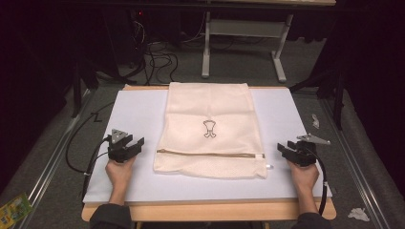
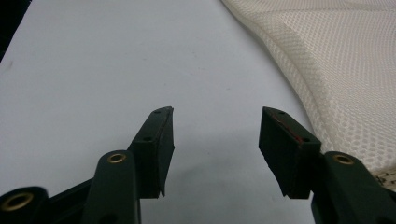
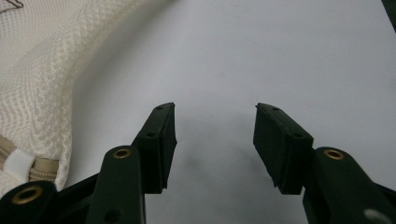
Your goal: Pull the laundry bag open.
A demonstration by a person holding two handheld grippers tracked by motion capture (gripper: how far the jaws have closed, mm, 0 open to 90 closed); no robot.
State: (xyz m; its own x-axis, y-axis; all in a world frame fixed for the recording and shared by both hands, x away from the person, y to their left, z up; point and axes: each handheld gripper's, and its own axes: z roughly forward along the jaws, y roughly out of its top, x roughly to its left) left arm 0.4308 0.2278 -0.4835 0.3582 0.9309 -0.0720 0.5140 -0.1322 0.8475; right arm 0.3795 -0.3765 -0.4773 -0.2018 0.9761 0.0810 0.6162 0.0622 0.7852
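Note:
A cream mesh laundry bag [image 1: 210, 131] lies flat in the middle of the white table top [image 1: 138, 109], with a small dark emblem [image 1: 208, 129] on it and a zip [image 1: 210, 153] running across near its front edge. My left gripper [image 1: 135, 145] rests on the table just left of the bag, jaws open and empty. In the left gripper view the bag's mesh [image 2: 345, 70] lies to the right of the open left gripper [image 2: 217, 135]. My right gripper [image 1: 285, 149] sits to the right of the bag, open and empty. The right gripper view has the mesh [image 3: 42, 79] and zip end [image 3: 21, 165] at its left.
The white top rests on a wooden table whose front edge [image 1: 210, 212] runs along the bottom. Black cables [image 1: 79, 143] trail off the left side. A metal frame [image 1: 243, 43] stands on the floor beyond the table. Crumpled paper [image 1: 358, 213] lies at the right.

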